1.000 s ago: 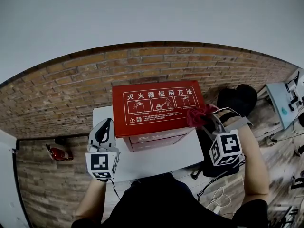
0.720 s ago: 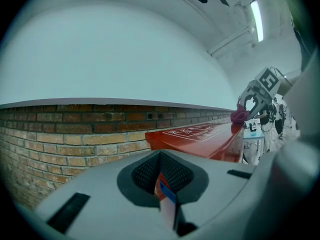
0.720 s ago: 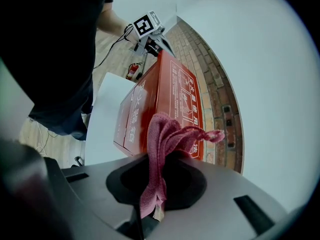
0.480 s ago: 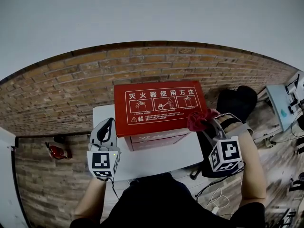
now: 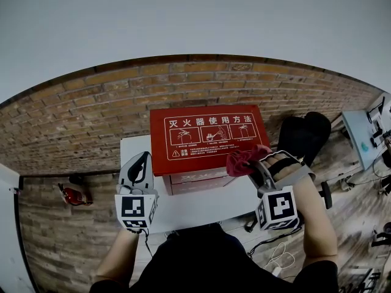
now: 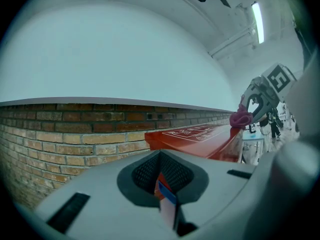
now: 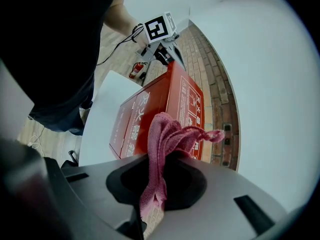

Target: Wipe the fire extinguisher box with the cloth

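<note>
1. We see a red, rectangular metal fire extinguisher box (image 5: 208, 133) on a white desk (image 5: 195, 203), at the desk's far side near a low brown brick wall (image 5: 91, 108).
2. From the head view, the box's long axis runs left to right, parallel to the wall. Its broad lid faces up, and its white printed panel reads upright from the person's side. A narrower front face with white characters points toward the person.
3. The right claw (image 5: 253, 165) is clenched on a crumpled pink-red woven cloth (image 5: 243, 162). It points down at a slant toward the box.
4. The bunched cloth sits at the front right corner of the lid, over the lid's front edge. It appears to touch the lid.
5. In the right gripper view, the cloth (image 7: 160, 149) rises between the closed jaws of the right claw (image 7: 155, 184), with a loose tail curling to the right over the box (image 7: 175, 91).
6. The left claw (image 5: 144, 157) is clenched with nothing in it. It is held level, just beside the box's left end and above the desk, pointing toward the wall.
7. In the left gripper view, the left claw (image 6: 161, 176) looks along the lid (image 6: 200, 136), with the cloth (image 6: 240, 118) and the right claw (image 6: 255, 101) at its far end.
8. A small red fire extinguisher (image 5: 74, 196) lies on the floor to the left of the desk.
</note>
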A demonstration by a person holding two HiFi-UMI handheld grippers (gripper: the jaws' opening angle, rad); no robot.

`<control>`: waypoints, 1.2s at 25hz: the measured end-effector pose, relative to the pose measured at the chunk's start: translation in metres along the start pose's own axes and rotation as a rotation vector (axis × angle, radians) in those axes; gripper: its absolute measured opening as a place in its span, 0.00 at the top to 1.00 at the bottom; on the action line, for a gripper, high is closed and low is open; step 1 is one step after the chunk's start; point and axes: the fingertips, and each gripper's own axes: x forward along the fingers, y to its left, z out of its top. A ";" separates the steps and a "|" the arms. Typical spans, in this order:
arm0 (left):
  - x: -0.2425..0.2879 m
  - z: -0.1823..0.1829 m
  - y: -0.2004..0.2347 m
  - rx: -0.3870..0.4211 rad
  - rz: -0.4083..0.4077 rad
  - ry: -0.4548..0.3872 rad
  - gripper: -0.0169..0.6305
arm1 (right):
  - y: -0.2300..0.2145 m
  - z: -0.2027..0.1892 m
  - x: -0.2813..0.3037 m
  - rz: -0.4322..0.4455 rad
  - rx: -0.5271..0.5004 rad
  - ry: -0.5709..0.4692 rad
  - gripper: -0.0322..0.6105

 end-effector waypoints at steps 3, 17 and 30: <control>0.000 0.000 0.000 -0.001 -0.004 -0.001 0.95 | -0.004 0.012 0.002 -0.003 -0.013 -0.008 0.84; 0.000 -0.001 -0.001 0.007 -0.024 -0.001 0.95 | -0.024 0.027 0.012 -0.017 -0.028 -0.010 0.84; 0.000 -0.003 -0.002 0.004 -0.026 0.004 0.95 | -0.044 0.022 0.029 0.000 -0.010 -0.026 0.84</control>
